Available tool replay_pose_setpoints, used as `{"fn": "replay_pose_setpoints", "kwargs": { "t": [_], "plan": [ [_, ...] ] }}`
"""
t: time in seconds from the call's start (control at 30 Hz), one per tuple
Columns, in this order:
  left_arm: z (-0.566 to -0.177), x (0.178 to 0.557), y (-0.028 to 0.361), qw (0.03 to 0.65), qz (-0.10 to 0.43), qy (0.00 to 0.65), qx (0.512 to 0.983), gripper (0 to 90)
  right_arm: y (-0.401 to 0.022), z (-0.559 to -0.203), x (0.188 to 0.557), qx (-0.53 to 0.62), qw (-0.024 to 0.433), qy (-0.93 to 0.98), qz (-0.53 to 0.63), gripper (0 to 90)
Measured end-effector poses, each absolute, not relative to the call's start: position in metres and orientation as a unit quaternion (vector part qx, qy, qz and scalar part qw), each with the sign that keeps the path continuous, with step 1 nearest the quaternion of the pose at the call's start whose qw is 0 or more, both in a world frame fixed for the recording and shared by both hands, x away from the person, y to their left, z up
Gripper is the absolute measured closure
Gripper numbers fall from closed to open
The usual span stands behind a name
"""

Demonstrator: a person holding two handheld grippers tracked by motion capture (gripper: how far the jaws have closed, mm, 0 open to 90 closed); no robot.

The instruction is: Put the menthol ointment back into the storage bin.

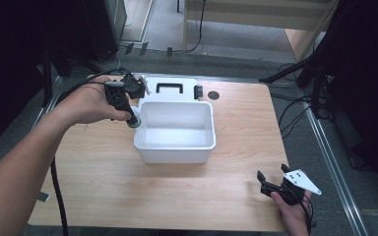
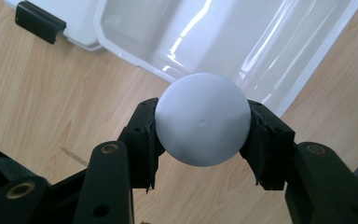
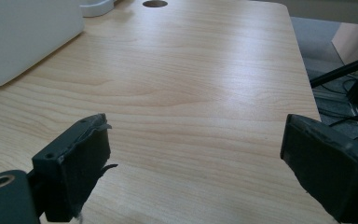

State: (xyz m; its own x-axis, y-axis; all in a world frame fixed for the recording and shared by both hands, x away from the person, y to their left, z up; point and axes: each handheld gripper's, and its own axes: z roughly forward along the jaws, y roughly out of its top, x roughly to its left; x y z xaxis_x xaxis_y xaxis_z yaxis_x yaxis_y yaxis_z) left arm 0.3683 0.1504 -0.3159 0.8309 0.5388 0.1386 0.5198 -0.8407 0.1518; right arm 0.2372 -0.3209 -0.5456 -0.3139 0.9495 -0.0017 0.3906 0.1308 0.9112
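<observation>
gripping a white ball, the left tool hovers at the white plastic bin's left rim, the bin's hollow just right of it. right tool rests released, far across the desk.

a wooden table has a round cable hole near its far edge. grey floor and black stand legs lie beyond.
</observation>
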Motion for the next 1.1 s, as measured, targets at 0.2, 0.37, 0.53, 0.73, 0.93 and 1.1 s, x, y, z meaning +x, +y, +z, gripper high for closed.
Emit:
{"fn": "replay_pose_setpoints", "kwargs": {
  "t": [0.2, 0.37, 0.53, 0.73, 0.93, 1.1],
  "plan": [
    [-0.32, 0.37, 0.14, 0.056, 0.087, 0.271, 0.957, 51.1, -0.321, -0.546, 0.237, 0.491, 0.318, 0.682, 0.439, 8.4],
    [-0.322, 0.371, 0.134, 0.056, 0.087, 0.265, 0.959, 51.1, -0.321, -0.546, 0.237, 0.491, 0.317, 0.682, 0.439, 8.4],
    [-0.324, 0.371, 0.13, 0.055, 0.089, 0.259, 0.96, 51.1, -0.321, -0.546, 0.237, 0.491, 0.318, 0.682, 0.439, 8.4],
    [-0.327, 0.372, 0.126, 0.053, 0.087, 0.248, 0.963, 51.1, -0.321, -0.546, 0.237, 0.49, 0.317, 0.683, 0.438, 8.4],
    [-0.333, 0.374, 0.123, 0.051, 0.084, 0.243, 0.965, 51.1, -0.321, -0.546, 0.237, 0.491, 0.316, 0.683, 0.438, 8.4],
    [-0.342, 0.376, 0.123, 0.049, 0.082, 0.243, 0.965, 51.1, -0.321, -0.546, 0.237, 0.49, 0.316, 0.684, 0.438, 8.5]
  ]
}}
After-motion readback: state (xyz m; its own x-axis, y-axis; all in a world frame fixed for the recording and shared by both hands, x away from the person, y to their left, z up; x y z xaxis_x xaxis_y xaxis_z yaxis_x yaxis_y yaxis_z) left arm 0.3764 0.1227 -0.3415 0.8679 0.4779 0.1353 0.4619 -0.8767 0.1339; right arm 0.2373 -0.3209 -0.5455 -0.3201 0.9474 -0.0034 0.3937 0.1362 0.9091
